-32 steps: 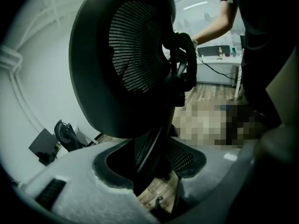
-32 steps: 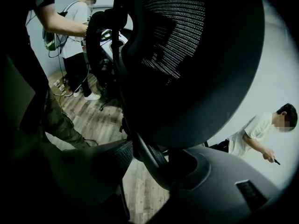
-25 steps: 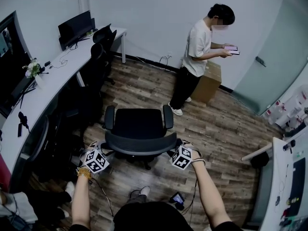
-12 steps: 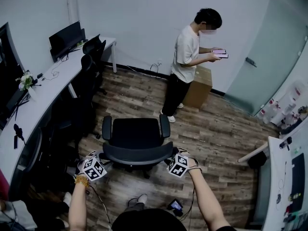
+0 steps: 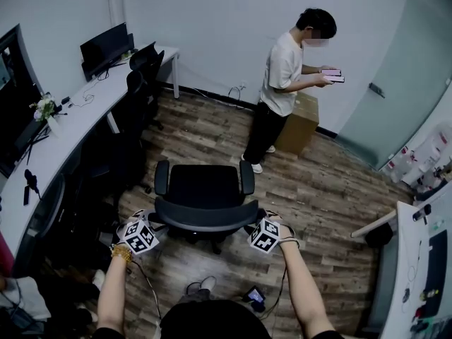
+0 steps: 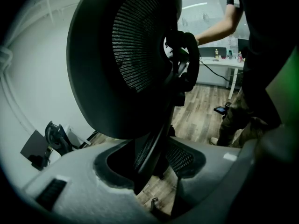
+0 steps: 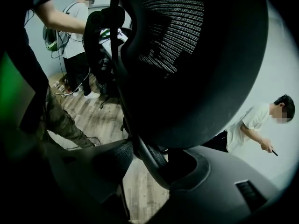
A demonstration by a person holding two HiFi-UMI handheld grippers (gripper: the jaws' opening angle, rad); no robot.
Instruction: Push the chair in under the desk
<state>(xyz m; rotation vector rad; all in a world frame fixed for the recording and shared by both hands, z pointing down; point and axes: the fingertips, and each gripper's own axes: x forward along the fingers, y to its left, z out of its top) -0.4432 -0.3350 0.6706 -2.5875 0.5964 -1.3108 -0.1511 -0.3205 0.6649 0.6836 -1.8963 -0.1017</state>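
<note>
We are standing behind the chair [image 5: 205, 189], holding one tool at each end of its backrest [image 5: 206, 216]. The left tool [image 6: 150, 169] is pinching the backrest's left rim, with the dark frame running down between its jaws; those jaws have just been easing open a little. The right tool [image 7: 149, 164] is pinching the opposite rim the same way, its ribbed pad lying against the frame. The chair is sitting out on the wooden floor [image 5: 318, 196], well apart from the long white counter [image 5: 70, 129] on our left, and its seat is facing away from us. Other dark chairs [image 5: 138, 90] are standing close against that counter, and a monitor [image 5: 106, 44] is sitting at its far end. Beyond the chair, a person [image 5: 286, 83] is standing beside a cardboard box [image 5: 300, 122], looking down at a phone [image 5: 332, 75].
</note>
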